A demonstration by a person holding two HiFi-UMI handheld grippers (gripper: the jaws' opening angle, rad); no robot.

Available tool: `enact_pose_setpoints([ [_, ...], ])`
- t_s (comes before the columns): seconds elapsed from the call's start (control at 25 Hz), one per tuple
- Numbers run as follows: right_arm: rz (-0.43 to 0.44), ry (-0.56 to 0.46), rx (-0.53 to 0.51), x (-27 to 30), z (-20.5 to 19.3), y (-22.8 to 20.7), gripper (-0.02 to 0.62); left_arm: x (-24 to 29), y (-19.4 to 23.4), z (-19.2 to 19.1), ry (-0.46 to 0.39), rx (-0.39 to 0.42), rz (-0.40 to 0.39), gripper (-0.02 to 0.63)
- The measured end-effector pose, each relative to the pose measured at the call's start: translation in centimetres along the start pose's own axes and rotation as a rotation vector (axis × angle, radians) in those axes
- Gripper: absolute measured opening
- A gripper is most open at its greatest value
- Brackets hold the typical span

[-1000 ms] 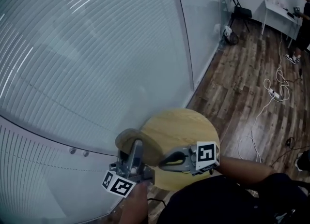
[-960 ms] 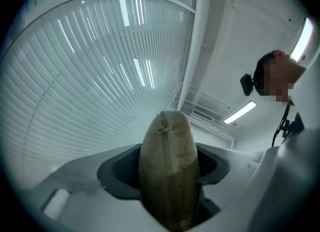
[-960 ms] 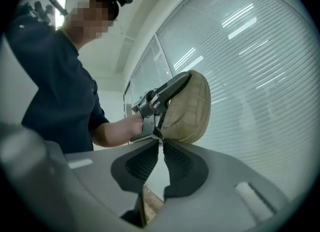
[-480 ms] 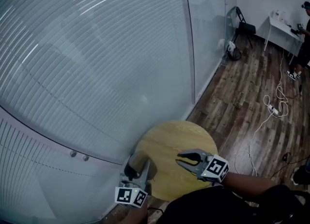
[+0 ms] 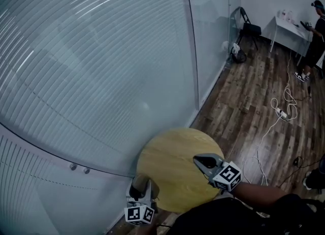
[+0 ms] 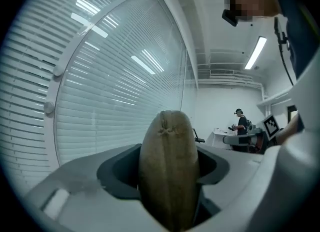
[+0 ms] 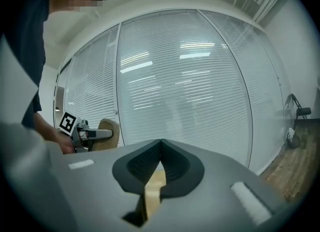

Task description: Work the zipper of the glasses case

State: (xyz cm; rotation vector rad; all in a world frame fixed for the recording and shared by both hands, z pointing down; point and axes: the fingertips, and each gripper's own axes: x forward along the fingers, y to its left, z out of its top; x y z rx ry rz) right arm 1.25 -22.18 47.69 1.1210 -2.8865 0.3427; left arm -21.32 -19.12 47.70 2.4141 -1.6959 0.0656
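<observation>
The tan fabric glasses case (image 6: 169, 166) stands on end between my left gripper's (image 6: 169, 183) jaws, which are shut on it; stitching shows at its top. In the head view this gripper (image 5: 140, 191) holds the case (image 5: 143, 182) at the left rim of the round wooden table (image 5: 172, 165). My right gripper (image 5: 198, 159) hangs over the table's right part, jaws shut and empty. In the right gripper view its tips (image 7: 160, 143) meet, and the left gripper (image 7: 92, 134) with the case (image 7: 108, 127) shows at far left. I see no zipper pull.
A curved glass wall with white blinds (image 5: 101, 61) runs close behind the table. On the wooden floor (image 5: 254, 102) lie white cables (image 5: 282, 109). Further back are a folding chair (image 5: 249, 26), a white desk (image 5: 289, 23) and a person (image 5: 315, 31).
Both grippers have sunk lower in the head view. The left one carried the case out to the table's left rim. The right one, slightly parted half a second ago, is shut again.
</observation>
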Motion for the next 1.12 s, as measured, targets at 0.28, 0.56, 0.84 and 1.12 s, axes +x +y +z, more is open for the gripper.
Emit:
enact_pose_setpoints([
  [0.28, -0.019, -0.011, -0.002, 0.6, -0.6, 0.0, 0.008, 0.3, 0.2, -1.3, 0.025, 0.051, -0.059, 0.302],
  [0.56, -0.042, -0.042, 0.018, -2.8, -0.8, -0.8, 0.006, 0.5, -2.0, -2.6, 0.027, 0.054, -0.052, 0.302],
  [0.84, -0.048, -0.039, 0.052, -2.6, -0.6, -2.4, 0.008, -0.1, -1.4, -1.4, 0.008, 0.046, -0.021, 0.302],
  [1.12, -0.039, -0.029, 0.076, -2.6, 1.5, -0.7, 0.008, -1.6, -2.5, 2.8, 0.002, 0.055, -0.023, 0.302],
])
